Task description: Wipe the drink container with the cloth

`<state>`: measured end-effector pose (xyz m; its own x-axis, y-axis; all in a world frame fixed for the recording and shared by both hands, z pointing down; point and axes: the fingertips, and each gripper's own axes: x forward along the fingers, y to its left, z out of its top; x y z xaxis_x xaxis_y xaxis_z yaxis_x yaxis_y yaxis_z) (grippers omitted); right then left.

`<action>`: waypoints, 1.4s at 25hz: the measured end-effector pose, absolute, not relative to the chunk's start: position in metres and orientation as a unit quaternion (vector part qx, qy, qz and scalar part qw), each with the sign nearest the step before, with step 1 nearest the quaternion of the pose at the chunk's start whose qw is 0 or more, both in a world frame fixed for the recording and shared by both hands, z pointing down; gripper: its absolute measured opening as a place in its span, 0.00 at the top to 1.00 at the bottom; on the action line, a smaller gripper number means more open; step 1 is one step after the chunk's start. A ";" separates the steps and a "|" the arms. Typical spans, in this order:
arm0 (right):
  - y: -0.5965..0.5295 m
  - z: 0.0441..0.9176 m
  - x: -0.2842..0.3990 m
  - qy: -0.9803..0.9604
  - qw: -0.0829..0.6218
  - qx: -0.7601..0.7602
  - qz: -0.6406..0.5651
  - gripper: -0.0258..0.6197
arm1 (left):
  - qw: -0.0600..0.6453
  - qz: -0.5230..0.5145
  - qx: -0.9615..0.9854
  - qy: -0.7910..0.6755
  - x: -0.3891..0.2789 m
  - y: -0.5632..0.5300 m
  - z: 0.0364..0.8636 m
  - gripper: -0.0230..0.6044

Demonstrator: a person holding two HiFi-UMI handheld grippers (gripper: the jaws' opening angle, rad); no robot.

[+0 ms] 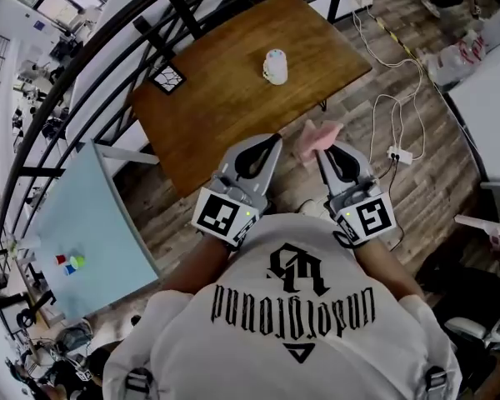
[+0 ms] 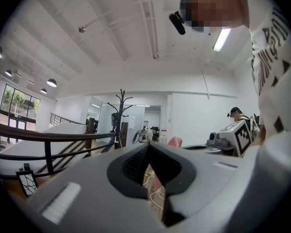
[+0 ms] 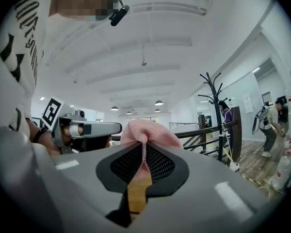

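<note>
Pink waffle-knit cloth [image 3: 149, 131] is sitting pinched in the right claw [image 1: 324, 151]. The jaws are clenching on it, and a bunch of the fabric is sticking out past the tips. In the head view the cloth is hanging over the near right edge of the brown wooden desk [image 1: 225, 107].

The left claw [image 1: 269, 142] is being held just beside the right one. Its jaws are pressing together at the tips and gripping nothing; only floor and a cable are showing through the slit behind them. Both claws are pointing forward over the desk's near edge, with their marker cubes facing up toward the head camera.

The white drink container [image 1: 275, 67], rounded and closed on top, is standing upright on the far right part of the desk, well apart from both claws and the cloth. A small black-and-white patterned tile [image 1: 168, 78] is lying on the desk's far left corner.

White cables with a power strip [image 1: 398, 154] are trailing across the wood-plank floor [image 1: 433, 182] to the right of the desk. A black metal railing [image 1: 100, 82] is curving along the left. Beyond it, a pale blue table [image 1: 92, 215] is carrying a few small coloured blocks [image 1: 70, 262]. The person is wearing a white T-shirt with black print [image 1: 292, 340].
</note>
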<state>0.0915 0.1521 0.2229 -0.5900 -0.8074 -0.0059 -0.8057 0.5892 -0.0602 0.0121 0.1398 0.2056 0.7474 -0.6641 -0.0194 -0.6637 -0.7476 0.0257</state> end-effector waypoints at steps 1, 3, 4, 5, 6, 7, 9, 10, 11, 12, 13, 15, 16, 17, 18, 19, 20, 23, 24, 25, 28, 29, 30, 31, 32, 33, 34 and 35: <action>0.147 0.223 0.086 0.890 0.015 -0.455 -0.027 0.92 | 0.010 -0.013 0.935 -0.353 0.006 0.134 0.206 0.89; 0.135 0.225 0.073 0.888 0.013 -0.459 -0.029 0.92 | 0.010 -0.010 0.938 -0.347 -0.005 0.121 0.206 0.89; 0.129 0.225 0.066 0.886 0.012 -0.462 -0.030 0.92 | 0.009 -0.009 0.939 -0.343 -0.012 0.115 0.206 0.89; 0.123 0.226 0.059 0.884 0.012 -0.465 -0.031 0.92 | 0.007 -0.008 0.941 -0.339 -0.019 0.109 0.205 0.89; 0.117 0.226 0.052 0.882 0.014 -0.470 -0.032 0.92 | 0.006 -0.008 0.942 -0.335 -0.027 0.104 0.205 0.89; 0.110 0.225 0.045 0.879 0.015 -0.476 -0.032 0.92 | 0.005 -0.009 0.944 -0.331 -0.035 0.098 0.205 0.89; 0.098 0.224 0.031 0.874 0.017 -0.485 -0.031 0.92 | 0.003 -0.010 0.946 -0.324 -0.050 0.088 0.204 0.89; 0.093 0.224 0.025 0.872 0.017 -0.489 -0.029 0.92 | -0.001 -0.009 0.948 -0.319 -0.057 0.084 0.203 0.89; 0.088 0.224 0.019 0.869 0.017 -0.493 -0.028 0.92 | -0.004 -0.009 0.949 -0.315 -0.064 0.079 0.203 0.89; 0.083 0.223 0.014 0.867 0.017 -0.497 -0.027 0.92 | -0.005 -0.008 0.950 -0.311 -0.069 0.074 0.202 0.89; 0.079 0.224 0.010 0.865 0.016 -0.501 -0.028 0.92 | -0.003 -0.008 0.951 -0.309 -0.074 0.069 0.203 0.89; 0.073 0.225 0.003 0.863 0.012 -0.505 -0.031 0.92 | 0.006 -0.006 0.952 -0.306 -0.080 0.061 0.209 0.89; 0.070 0.227 0.001 0.862 0.009 -0.506 -0.033 0.92 | 0.012 -0.006 0.952 -0.306 -0.082 0.057 0.214 0.89; 0.067 0.230 0.000 0.862 0.007 -0.506 -0.036 0.92 | 0.018 -0.005 0.952 -0.306 -0.084 0.052 0.219 0.89; 0.063 0.233 0.000 0.861 0.004 -0.507 -0.039 0.92 | 0.025 -0.004 0.951 -0.308 -0.085 0.048 0.224 0.89; 0.059 0.235 -0.001 0.861 0.003 -0.507 -0.043 0.92 | 0.032 -0.005 0.950 -0.310 -0.086 0.043 0.227 0.89; 0.055 0.238 -0.002 0.861 0.001 -0.506 -0.045 0.92 | 0.038 -0.005 0.949 -0.312 -0.088 0.039 0.230 0.89; 0.040 0.246 -0.003 0.862 -0.002 -0.505 -0.047 0.92 | 0.040 0.000 0.948 -0.316 -0.090 0.024 0.237 0.89; 0.034 0.250 -0.004 0.862 -0.003 -0.505 -0.050 0.92 | 0.040 0.003 0.948 -0.317 -0.091 0.019 0.239 0.89; 0.028 0.254 -0.003 0.862 -0.003 -0.504 -0.054 0.92 | 0.039 0.006 0.947 -0.318 -0.091 0.014 0.240 0.89; 0.007 0.263 0.003 0.861 -0.007 -0.505 -0.061 0.92 | 0.031 0.011 0.947 -0.321 -0.087 -0.003 0.243 0.89; 0.001 0.266 0.005 0.860 -0.010 -0.506 -0.063 0.92 | 0.033 0.011 0.947 -0.321 -0.084 -0.009 0.246 0.89; -0.006 0.270 0.006 0.860 -0.013 -0.506 -0.066 0.92 | 0.040 0.013 0.946 -0.320 -0.082 -0.015 0.249 0.89; -0.013 0.276 0.007 0.860 -0.016 -0.506 -0.068 0.92 | 0.053 0.016 0.946 -0.319 -0.078 -0.021 0.254 0.89; -0.020 0.281 0.008 0.860 -0.019 -0.505 -0.071 0.92 | 0.068 0.019 0.946 -0.317 -0.074 -0.026 0.258 0.89; -0.026 0.287 0.009 0.861 -0.023 -0.503 -0.073 0.92 | 0.079 0.021 0.946 -0.315 -0.070 -0.030 0.264 0.89; -0.032 0.294 0.009 0.862 -0.028 -0.500 -0.074 0.92 | 0.086 0.022 0.945 -0.314 -0.066 -0.035 0.270 0.89; -0.037 0.300 0.010 0.863 -0.032 -0.498 -0.074 0.92 | 0.091 0.023 0.945 -0.313 -0.063 -0.040 0.277 0.89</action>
